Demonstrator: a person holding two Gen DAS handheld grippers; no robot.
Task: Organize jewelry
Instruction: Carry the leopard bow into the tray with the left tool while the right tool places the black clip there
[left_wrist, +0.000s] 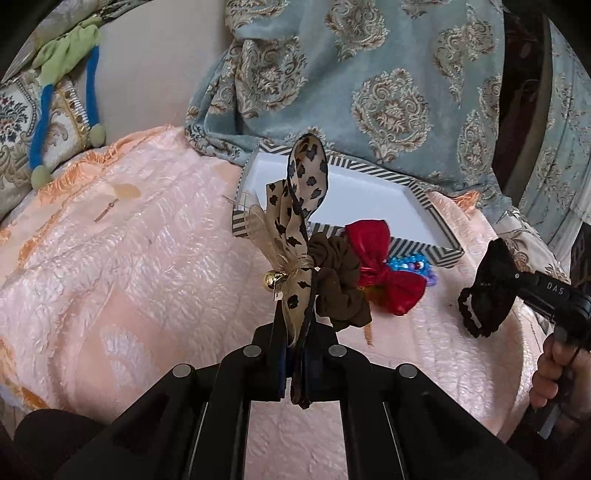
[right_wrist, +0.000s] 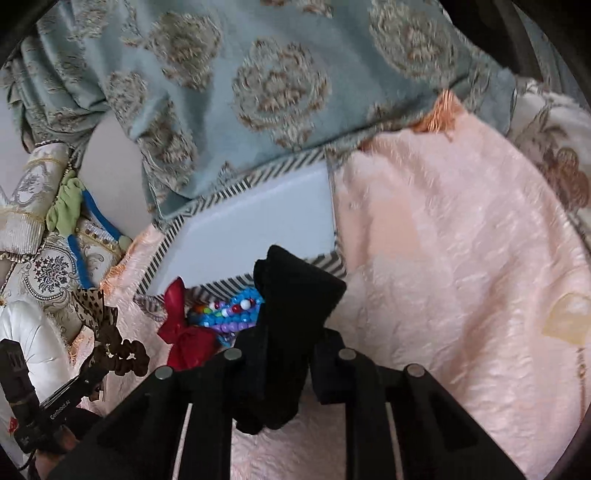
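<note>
pinching a leopard-print ribbon bow (left_wrist: 295, 206) by its tail, the left gripper (left_wrist: 295, 339) has its jaws pressed together; the bow stands floppy and weightless above them, a brown scrunchie (left_wrist: 341, 284) hanging beside. the right gripper (right_wrist: 284, 354) clamps a soft black lace piece (right_wrist: 291, 291). just ahead lie a satin red bow (left_wrist: 384, 266), slippery beads (right_wrist: 232, 312) and the striped box (left_wrist: 436, 247).

Left gripper (left_wrist: 295, 332) clamps leopard-print bow scrunchie (left_wrist: 299, 221) above pink bedspread (left_wrist: 129, 277)

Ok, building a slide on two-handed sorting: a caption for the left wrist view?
Left gripper lifts a leopard-print bow scrunchie toward the striped box; red bow waits.
</note>
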